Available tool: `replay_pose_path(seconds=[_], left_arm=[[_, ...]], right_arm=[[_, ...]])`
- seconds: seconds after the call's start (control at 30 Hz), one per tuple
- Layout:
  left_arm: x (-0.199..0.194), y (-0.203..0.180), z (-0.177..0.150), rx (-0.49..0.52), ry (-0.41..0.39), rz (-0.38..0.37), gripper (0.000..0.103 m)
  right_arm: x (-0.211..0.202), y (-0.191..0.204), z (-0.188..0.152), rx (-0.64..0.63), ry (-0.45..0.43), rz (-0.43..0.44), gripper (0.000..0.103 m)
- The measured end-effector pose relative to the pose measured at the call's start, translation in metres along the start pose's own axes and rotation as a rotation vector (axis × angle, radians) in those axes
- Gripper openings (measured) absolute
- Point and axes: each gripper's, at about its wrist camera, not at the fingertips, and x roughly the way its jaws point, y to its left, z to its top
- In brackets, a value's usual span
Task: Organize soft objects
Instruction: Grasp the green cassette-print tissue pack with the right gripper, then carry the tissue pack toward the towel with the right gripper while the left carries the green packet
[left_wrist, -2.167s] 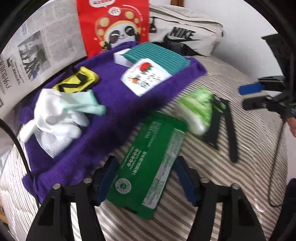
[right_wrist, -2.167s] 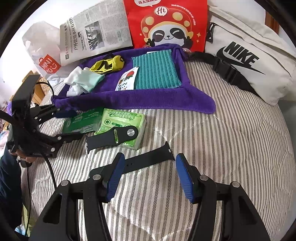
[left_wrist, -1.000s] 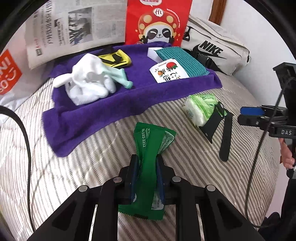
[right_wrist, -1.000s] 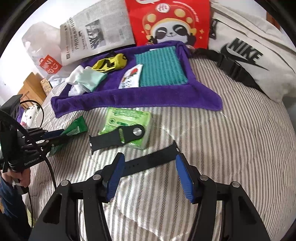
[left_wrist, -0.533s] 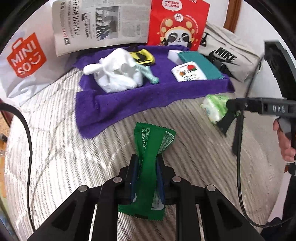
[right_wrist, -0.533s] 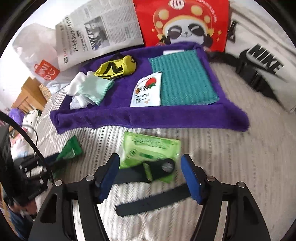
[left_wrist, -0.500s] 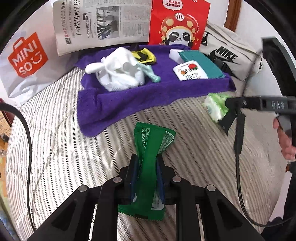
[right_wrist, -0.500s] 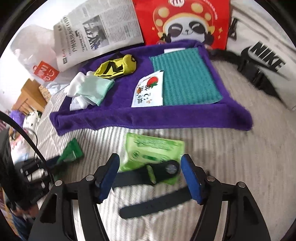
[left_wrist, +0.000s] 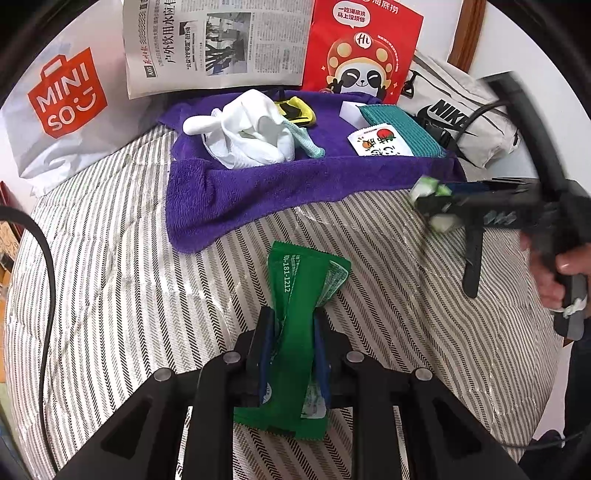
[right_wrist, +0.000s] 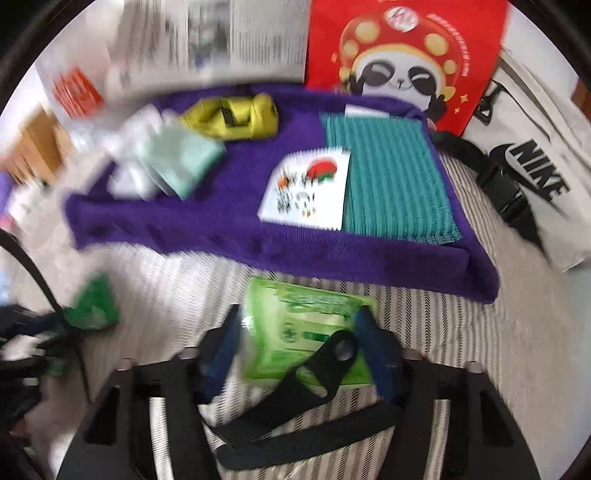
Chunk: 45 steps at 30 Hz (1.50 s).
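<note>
Right tongs (right_wrist: 295, 350) have just been closing around the light green tissue pack (right_wrist: 306, 328) below the purple towel (right_wrist: 258, 236). Left tongs (left_wrist: 291, 350) grip a dark green packet (left_wrist: 295, 332). Next, probably both go onto the towel.

socks (left_wrist: 251, 129) on towel (left_wrist: 229, 192) | newspaper (left_wrist: 218, 40) behind towel

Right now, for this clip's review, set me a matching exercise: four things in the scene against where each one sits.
Things:
1. dark green packet
2. light green wipes pack
3. white sock bundle
4. red panda bag

Places:
A. standing behind the purple towel
B. lying on the purple towel
C. between the right gripper fingers
D. pinched in the left gripper

Pairs: 1-D, 2-C, 3-B, 4-A
</note>
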Motion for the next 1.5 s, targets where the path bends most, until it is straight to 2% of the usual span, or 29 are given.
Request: replay_pose_path(seconds=[0.07,0.2,0.33,0.4,0.53,0.6,0.63,0.67,0.73,0.83,0.93,1.03,1.1,1.13,1.2,1.4,1.5], left_arm=[[0.000,0.000,-0.001,-0.001,-0.003,-0.002,0.021],[-0.002,0.000,-0.001,0.000,-0.001,-0.004,0.021],[-0.002,-0.001,-0.002,-0.003,0.001,-0.007,0.021],[-0.003,-0.001,-0.002,-0.002,0.003,-0.008,0.021],[-0.002,-0.002,-0.001,0.003,0.010,-0.005,0.021],[-0.002,-0.003,0.000,0.005,0.012,-0.003,0.021],[-0.002,-0.003,0.000,0.007,0.013,-0.002,0.022],[-0.002,-0.003,0.000,0.009,0.015,0.000,0.022],[-0.001,-0.004,0.001,0.011,0.018,0.004,0.022],[-0.001,-0.006,0.001,0.018,0.021,0.010,0.022],[0.000,-0.005,0.002,0.024,0.024,0.010,0.022],[0.000,-0.005,0.003,0.027,0.025,0.008,0.022],[0.000,-0.005,0.003,0.028,0.026,0.007,0.023],[-0.001,-0.005,0.002,0.029,0.026,0.007,0.023],[-0.001,-0.006,0.002,0.028,0.026,0.007,0.023],[-0.001,-0.006,0.002,0.021,0.022,0.007,0.023],[-0.002,-0.004,0.002,0.003,0.020,0.001,0.023]], right_arm=[[-0.011,-0.013,-0.001,0.050,-0.015,0.087,0.037],[-0.023,-0.032,-0.009,0.117,-0.034,0.181,0.034],[-0.021,-0.042,-0.014,0.115,-0.024,0.058,0.035],[-0.022,-0.050,-0.018,0.120,-0.022,0.025,0.037],[-0.016,-0.055,-0.023,0.121,0.013,0.020,0.051],[-0.014,-0.051,-0.024,0.089,0.027,-0.016,0.052],[-0.015,-0.049,-0.025,0.069,0.022,-0.033,0.055],[-0.016,-0.048,-0.026,0.057,0.020,-0.043,0.064],[-0.016,-0.048,-0.027,0.047,0.011,-0.061,0.074],[-0.014,-0.051,-0.027,0.050,0.010,-0.100,0.077],[-0.002,-0.057,-0.024,0.068,0.040,-0.112,0.086],[0.014,-0.058,-0.019,0.083,0.077,-0.098,0.086],[0.017,-0.059,-0.017,0.099,0.078,-0.067,0.076],[0.016,-0.059,-0.015,0.096,0.060,-0.059,0.073],[0.007,-0.058,-0.012,0.096,0.020,-0.021,0.073],[-0.042,-0.047,-0.017,0.046,-0.213,0.073,0.073],[-0.052,-0.045,-0.021,0.042,-0.235,0.089,0.073]])
